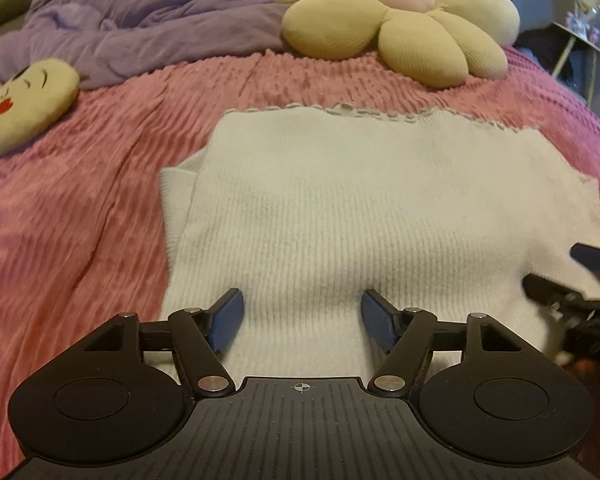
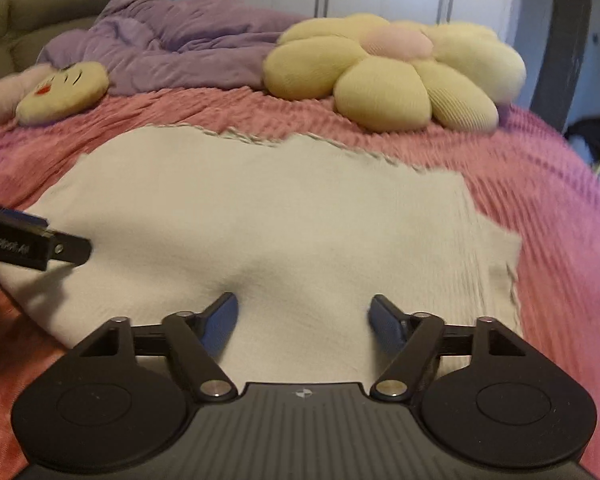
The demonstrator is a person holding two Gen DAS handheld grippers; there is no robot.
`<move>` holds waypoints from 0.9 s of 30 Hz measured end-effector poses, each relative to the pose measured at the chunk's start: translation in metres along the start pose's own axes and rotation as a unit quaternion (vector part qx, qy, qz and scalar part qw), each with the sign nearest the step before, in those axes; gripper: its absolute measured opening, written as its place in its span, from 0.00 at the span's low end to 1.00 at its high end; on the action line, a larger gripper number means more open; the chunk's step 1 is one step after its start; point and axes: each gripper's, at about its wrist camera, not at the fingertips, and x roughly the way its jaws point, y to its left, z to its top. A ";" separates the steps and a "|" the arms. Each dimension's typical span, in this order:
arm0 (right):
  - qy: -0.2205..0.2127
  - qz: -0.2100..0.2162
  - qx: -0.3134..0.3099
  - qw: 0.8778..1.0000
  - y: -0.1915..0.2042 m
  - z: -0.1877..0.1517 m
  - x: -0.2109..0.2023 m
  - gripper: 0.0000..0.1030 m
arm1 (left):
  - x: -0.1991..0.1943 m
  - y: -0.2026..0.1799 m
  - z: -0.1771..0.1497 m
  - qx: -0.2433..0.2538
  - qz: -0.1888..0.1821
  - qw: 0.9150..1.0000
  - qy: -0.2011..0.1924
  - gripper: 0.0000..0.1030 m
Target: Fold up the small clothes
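Note:
A cream ribbed knit garment (image 1: 360, 216) lies flat on the pink bedspread (image 1: 80, 208), with a folded layer showing at its left side and a frilled far edge. It also shows in the right wrist view (image 2: 268, 216). My left gripper (image 1: 302, 316) is open, its blue pads spread over the garment's near edge. My right gripper (image 2: 302, 318) is open over the garment's near right part. The right gripper shows at the right edge of the left wrist view (image 1: 584, 276); the left gripper shows at the left edge of the right wrist view (image 2: 32, 240).
A yellow flower pillow (image 1: 400, 20) lies beyond the garment at the back right. A yellow face pillow (image 1: 24, 104) lies at the left. A purple duvet (image 1: 152, 20) is bunched at the back. The bed's right edge drops off near dark clutter (image 1: 572, 52).

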 end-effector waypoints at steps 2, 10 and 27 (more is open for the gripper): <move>-0.004 0.017 0.021 1.000 -0.015 -0.005 -0.001 0.73 | 0.000 0.002 0.000 0.003 -0.005 1.000 -0.002 0.71; -0.006 0.017 0.012 1.000 -0.032 -0.009 -0.021 0.72 | -0.010 0.013 0.002 -0.018 -0.014 1.000 0.000 0.70; 0.007 -0.030 0.055 0.998 -0.033 0.005 -0.002 0.26 | -0.002 0.057 0.023 -0.109 -0.028 0.994 0.001 0.68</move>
